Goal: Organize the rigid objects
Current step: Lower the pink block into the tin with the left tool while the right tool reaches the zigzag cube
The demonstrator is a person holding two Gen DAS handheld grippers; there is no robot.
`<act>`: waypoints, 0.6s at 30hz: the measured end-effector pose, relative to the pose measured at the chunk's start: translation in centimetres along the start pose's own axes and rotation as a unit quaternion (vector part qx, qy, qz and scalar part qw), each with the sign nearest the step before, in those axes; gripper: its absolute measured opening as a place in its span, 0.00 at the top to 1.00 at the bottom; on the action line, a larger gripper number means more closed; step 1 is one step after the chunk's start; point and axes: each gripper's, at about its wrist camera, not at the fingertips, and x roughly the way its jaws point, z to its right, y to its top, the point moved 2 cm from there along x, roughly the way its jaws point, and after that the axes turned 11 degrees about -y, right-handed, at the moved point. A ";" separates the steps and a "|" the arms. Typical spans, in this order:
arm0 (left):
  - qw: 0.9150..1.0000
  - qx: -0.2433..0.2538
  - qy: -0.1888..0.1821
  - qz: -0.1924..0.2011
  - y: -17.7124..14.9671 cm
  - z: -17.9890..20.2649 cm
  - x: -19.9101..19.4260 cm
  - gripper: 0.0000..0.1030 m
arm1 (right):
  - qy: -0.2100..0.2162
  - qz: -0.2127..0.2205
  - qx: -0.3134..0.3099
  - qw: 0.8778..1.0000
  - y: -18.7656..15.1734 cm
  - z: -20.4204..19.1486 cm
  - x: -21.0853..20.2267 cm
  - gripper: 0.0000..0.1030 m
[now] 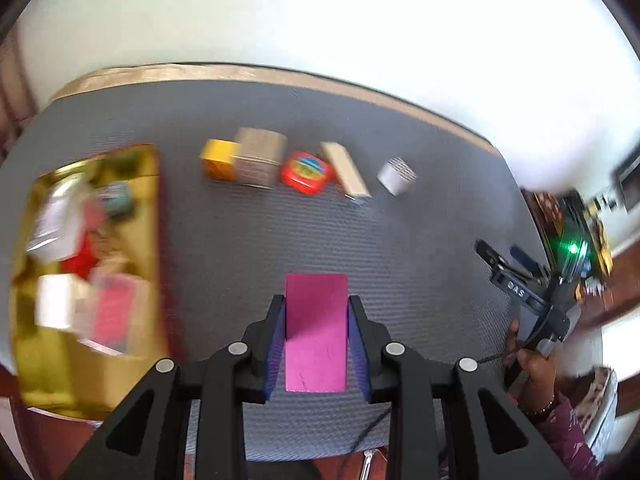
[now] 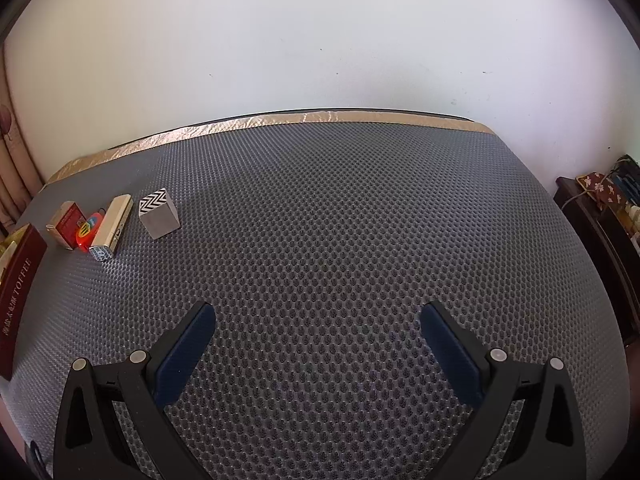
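My left gripper (image 1: 316,308) is shut on a flat magenta box (image 1: 316,328) and holds it above the grey mat (image 1: 420,248). A gold tin (image 1: 148,208) with several items inside sits at the left, blurred. A row of objects lies at the back: a yellow box (image 1: 218,159), a grey-tan box (image 1: 259,158), a red round item (image 1: 306,172), a long beige box (image 1: 346,172) and a white cube (image 1: 397,175). My right gripper (image 2: 316,320) is open and empty over bare mat; it also shows in the left wrist view (image 1: 500,256). The zigzag-topped cube (image 2: 159,213) is far left of it.
A dark red toffee tin side (image 2: 18,296) is at the far left of the right wrist view. A dark side table (image 2: 600,232) with clutter stands off the mat's right edge. A white wall is behind the mat's gold-trimmed back edge (image 2: 280,122).
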 end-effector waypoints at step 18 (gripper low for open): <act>0.989 -0.094 0.097 0.052 5.8 -13.3 -1.3 0.71 | -0.019 -0.012 -0.009 1.000 0.1 -0.9 0.6 0.01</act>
